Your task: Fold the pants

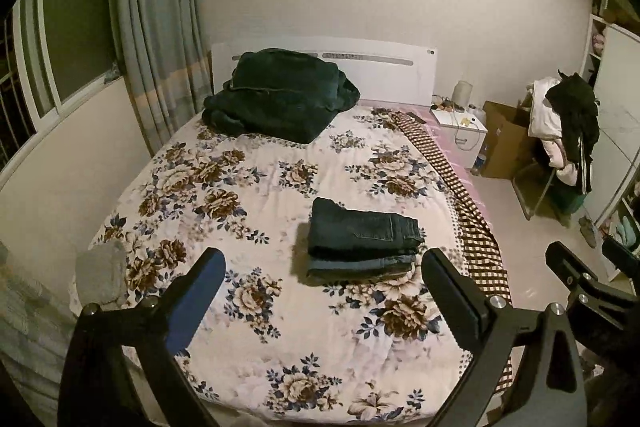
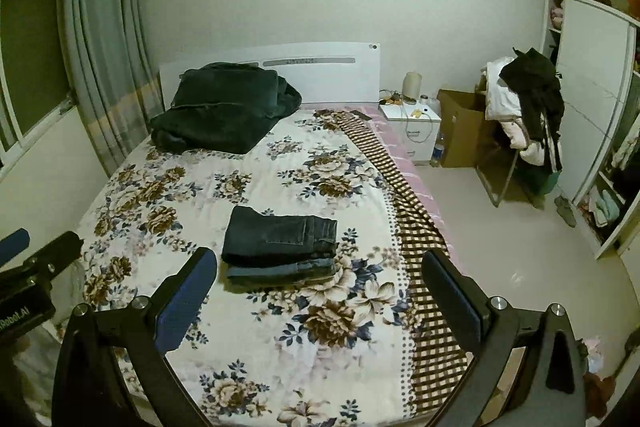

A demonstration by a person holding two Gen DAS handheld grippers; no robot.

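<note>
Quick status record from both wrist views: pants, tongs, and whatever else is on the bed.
pants: folded jeans, a compact stack flat on the floral bedspread, toward the bed's right side
left tongs: open, nothing between the jaws, above the bed short of the stack
right tongs: open, holding nothing, also clear of the stack
other item: dark green blanket bundled by the headboard
bed edge: checkered sheet along the right side
fold status: looks finished
</note>
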